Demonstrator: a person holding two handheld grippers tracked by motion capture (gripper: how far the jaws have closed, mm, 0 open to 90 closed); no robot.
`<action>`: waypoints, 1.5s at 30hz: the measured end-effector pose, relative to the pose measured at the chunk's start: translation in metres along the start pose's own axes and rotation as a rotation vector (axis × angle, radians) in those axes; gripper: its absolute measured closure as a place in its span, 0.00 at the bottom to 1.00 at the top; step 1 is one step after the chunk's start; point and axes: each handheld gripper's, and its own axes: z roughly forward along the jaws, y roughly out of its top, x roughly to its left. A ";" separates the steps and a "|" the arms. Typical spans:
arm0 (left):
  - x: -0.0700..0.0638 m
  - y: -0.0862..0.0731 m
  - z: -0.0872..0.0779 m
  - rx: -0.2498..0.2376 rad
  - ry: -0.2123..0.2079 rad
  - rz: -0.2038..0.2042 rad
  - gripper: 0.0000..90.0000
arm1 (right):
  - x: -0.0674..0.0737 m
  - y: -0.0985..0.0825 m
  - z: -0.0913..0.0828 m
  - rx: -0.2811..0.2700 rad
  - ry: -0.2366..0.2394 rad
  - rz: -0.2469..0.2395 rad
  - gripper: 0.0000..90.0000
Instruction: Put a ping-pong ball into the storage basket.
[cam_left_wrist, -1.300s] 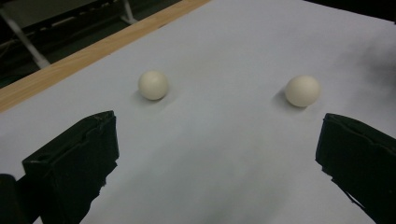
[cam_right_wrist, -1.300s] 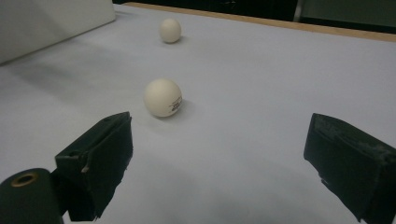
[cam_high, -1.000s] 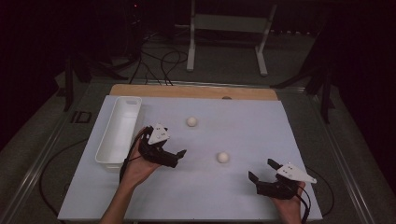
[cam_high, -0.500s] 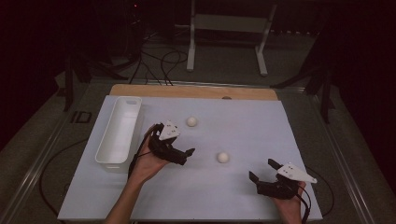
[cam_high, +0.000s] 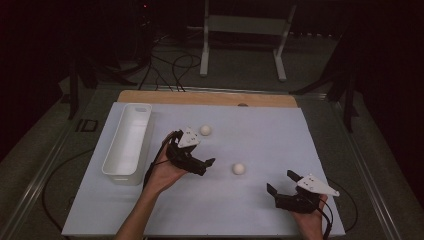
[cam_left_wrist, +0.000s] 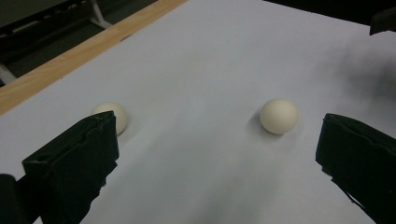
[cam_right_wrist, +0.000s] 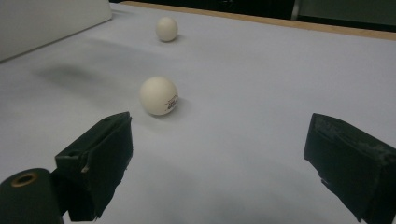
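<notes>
Dark room; cables and a white metal stand (cam_high: 245, 35) lie on the floor beyond the counter (cam_high: 260, 130), which is covered by a white sheet with a wooden strip showing along its far edge.

A white rectangular tray (cam_high: 127, 141) sits at the left side of the sheet, long axis running away from the person.

Two cream-white balls rest on the sheet, apart from each other. The far ball (cam_high: 205, 130) lies just beyond the left gripper (cam_high: 202, 165), close to its grey top plate. The near ball (cam_high: 239, 168) lies to the right of that gripper, between the two grippers.

Left gripper: held in the hand above the sheet near the middle, jaws spread wide and holding nothing. In the left gripper view the near ball (cam_left_wrist: 279, 116) sits ahead within the span of the jaws, nearer the right one, untouched; the far ball (cam_left_wrist: 112, 115) is partly hidden behind the left jaw.

Right gripper (cam_high: 285, 187): near the front right of the sheet, jaws wide apart and empty; whether it rests on the sheet cannot be told. The near ball bears small dark print, illegible.
</notes>
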 end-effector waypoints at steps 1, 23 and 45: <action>0.000 0.000 0.000 0.004 -0.001 0.002 0.00 | 0.000 0.000 0.000 -0.001 0.000 0.001 0.08; -0.005 0.008 0.025 0.037 -0.047 0.026 0.00 | -0.001 0.000 0.000 -0.004 0.000 0.005 0.08; -0.013 0.020 0.052 0.078 -0.072 0.036 0.00 | -0.002 -0.001 -0.001 -0.005 -0.003 0.008 0.08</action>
